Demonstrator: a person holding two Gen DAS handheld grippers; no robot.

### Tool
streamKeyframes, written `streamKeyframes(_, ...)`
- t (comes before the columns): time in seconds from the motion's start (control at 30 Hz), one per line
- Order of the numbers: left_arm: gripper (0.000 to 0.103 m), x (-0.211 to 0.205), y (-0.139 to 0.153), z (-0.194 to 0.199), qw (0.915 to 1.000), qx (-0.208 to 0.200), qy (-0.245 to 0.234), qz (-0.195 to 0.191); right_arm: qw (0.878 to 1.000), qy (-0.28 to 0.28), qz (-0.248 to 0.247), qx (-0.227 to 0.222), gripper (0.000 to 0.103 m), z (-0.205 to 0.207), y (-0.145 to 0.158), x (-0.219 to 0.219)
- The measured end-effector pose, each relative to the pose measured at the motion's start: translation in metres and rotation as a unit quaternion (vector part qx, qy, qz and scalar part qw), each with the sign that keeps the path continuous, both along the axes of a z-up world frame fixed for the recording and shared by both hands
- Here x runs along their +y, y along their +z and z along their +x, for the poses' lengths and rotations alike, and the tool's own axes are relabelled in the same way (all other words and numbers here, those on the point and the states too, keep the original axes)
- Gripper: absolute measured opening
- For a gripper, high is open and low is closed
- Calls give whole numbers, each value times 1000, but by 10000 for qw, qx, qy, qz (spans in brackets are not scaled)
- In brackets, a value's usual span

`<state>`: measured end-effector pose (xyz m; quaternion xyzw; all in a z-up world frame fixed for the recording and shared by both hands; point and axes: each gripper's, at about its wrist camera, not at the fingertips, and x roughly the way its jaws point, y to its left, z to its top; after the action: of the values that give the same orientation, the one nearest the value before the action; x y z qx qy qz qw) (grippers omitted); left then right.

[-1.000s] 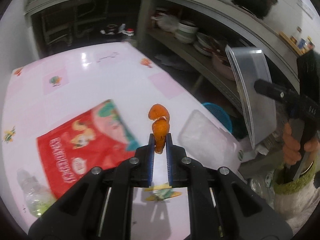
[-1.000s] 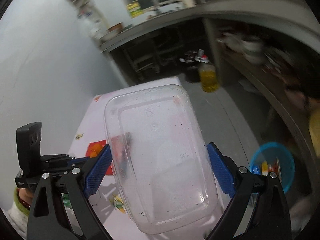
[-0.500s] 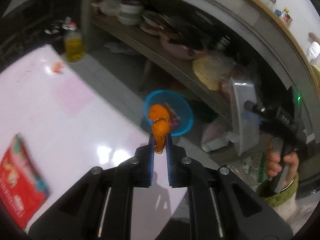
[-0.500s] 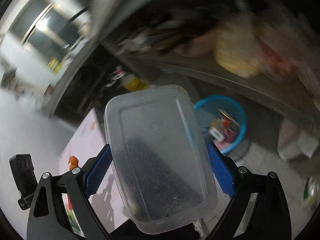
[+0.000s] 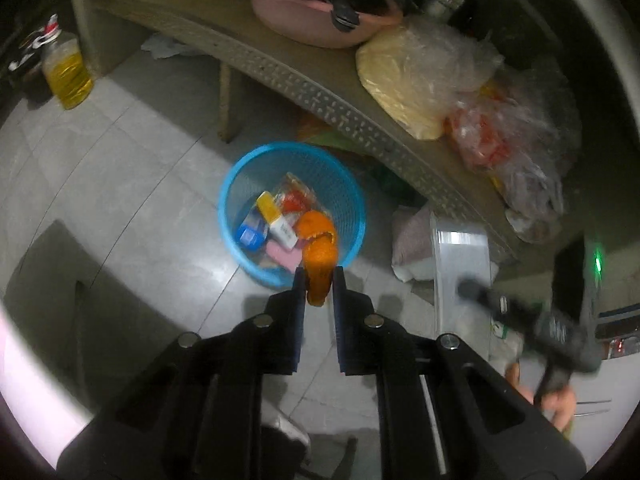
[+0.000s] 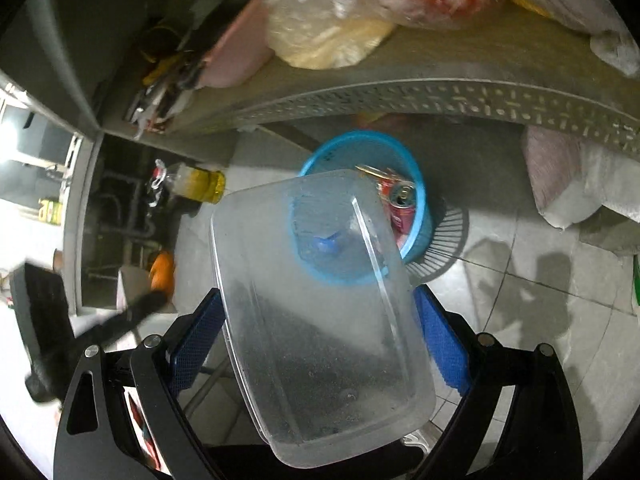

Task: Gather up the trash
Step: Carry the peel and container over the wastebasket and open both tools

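Note:
My left gripper [image 5: 317, 280] is shut on an orange peel [image 5: 319, 258] and holds it in the air over the near rim of a blue mesh trash basket [image 5: 244, 184] on the floor. The basket holds several wrappers and boxes; in the right wrist view [image 6: 416, 184] a red can [image 6: 402, 210] lies in it. My right gripper [image 6: 316, 320] is shut on a clear plastic container [image 6: 320, 320], tilted, above and in front of the basket. The container shows edge-on in the left wrist view [image 5: 460, 276], and the peel shows in the right wrist view [image 6: 162, 272].
A low perforated shelf [image 5: 320, 96] runs behind the basket, with a pink basin [image 5: 316, 24] and plastic bags [image 5: 424, 76] on it. A yellow oil bottle [image 5: 68, 70] stands on the grey tile floor. The pink table edge [image 5: 24, 380] is at the lower left.
Both grippers have swung away from the table and down toward the blue basket, which now looks larger. The peel and the container remain gripped; the container has tilted.

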<state>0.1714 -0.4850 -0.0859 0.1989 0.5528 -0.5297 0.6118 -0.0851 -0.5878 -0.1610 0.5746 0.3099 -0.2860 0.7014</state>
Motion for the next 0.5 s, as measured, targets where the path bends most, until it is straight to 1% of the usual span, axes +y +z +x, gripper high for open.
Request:
streamKeyframes(0.03,25,-14,-6,2,10000,7,-9,-33,10000,-5,22,19,91,0,-3,-1)
streamKeyframes(0.07,44,-22,-9,5,10000,24,2,-49,10000,-18,40,38,91,0,-5,-2)
streamKeyframes(0.1,52,-31,-14,7,10000,7,63,-43,10000,-47,56,55,91,-2,-8,-3)
streamKeyframes(0.13,58,-37,-17,9,9998,-51,193,-57,9999,-60,57,63,91,-3,-7,-2)
streamKeyframes(0.23,59,-37,-16,14,9994,62,317,-135,9999,-63,19,147,91,-5,-12,-4)
streamKeyframes(0.3,61,-30,-10,12,9992,41,312,-228,9997,-36,19,234,91,-1,-13,-6)
streamKeyframes(0.4,64,-9,10,13,9987,-183,305,-367,9990,100,-94,419,91,14,-17,-14)
streamKeyframes(0.47,65,14,30,16,9977,-319,379,-462,9970,277,-336,643,91,35,-19,-19)
streamKeyframes(0.5,67,25,39,18,9971,-398,442,-470,9960,338,-413,714,91,42,-19,-22)
